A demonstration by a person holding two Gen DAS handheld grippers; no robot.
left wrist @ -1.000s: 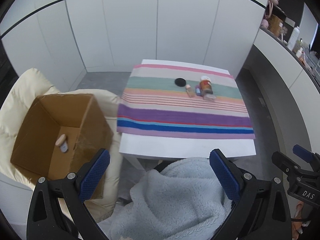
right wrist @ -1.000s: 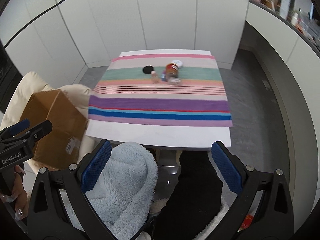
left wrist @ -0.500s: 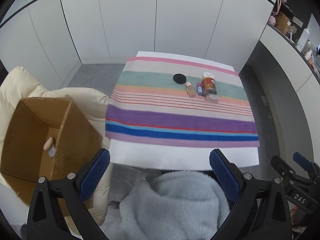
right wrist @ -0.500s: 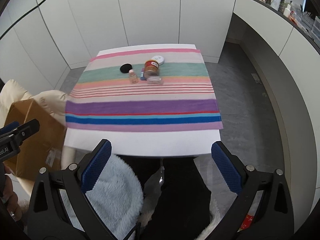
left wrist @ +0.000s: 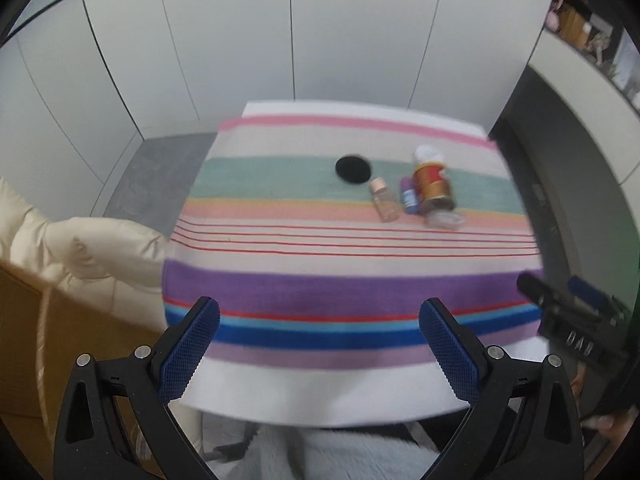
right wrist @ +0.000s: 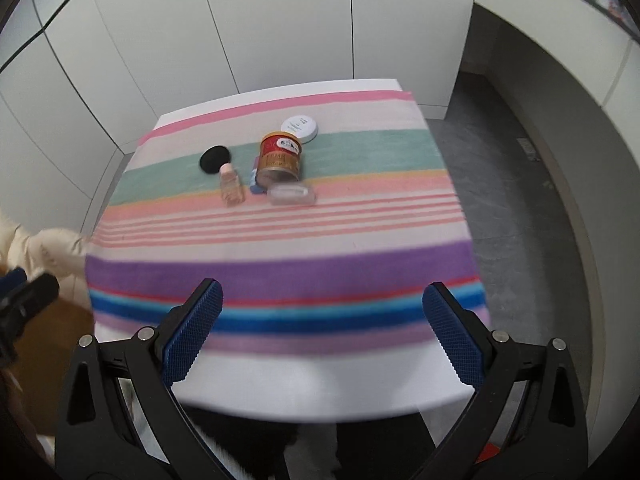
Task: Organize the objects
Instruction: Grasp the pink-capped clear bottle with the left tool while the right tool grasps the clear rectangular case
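Note:
A cluster of small items lies at the far middle of a striped cloth (left wrist: pixel 344 276) (right wrist: pixel 280 264) on a white table: a black round puff (left wrist: pixel 353 169) (right wrist: pixel 215 159), a peach bottle (left wrist: pixel 384 199) (right wrist: pixel 231 184), a small blue-purple bottle (left wrist: pixel 409 195) (right wrist: pixel 253 181), a red-gold can (left wrist: pixel 432 182) (right wrist: pixel 280 157), a clear flat case (left wrist: pixel 444 220) (right wrist: pixel 291 193) and a white round tin (right wrist: pixel 299 126). My left gripper (left wrist: pixel 319 328) and right gripper (right wrist: pixel 322 316) both hover open and empty over the table's near edge, well short of the items.
A cardboard box (left wrist: pixel 60 340) (right wrist: pixel 44 364) rests on a cream padded chair (left wrist: pixel 92 252) left of the table. White cabinet walls stand behind. A counter (left wrist: pixel 588 92) with clutter runs along the right. Fluffy light-blue fabric (left wrist: pixel 352 454) lies below the grippers.
Both grippers have moved forward toward the table; the table fills more of each view. The box has slid to the left edge and its inside is out of sight.

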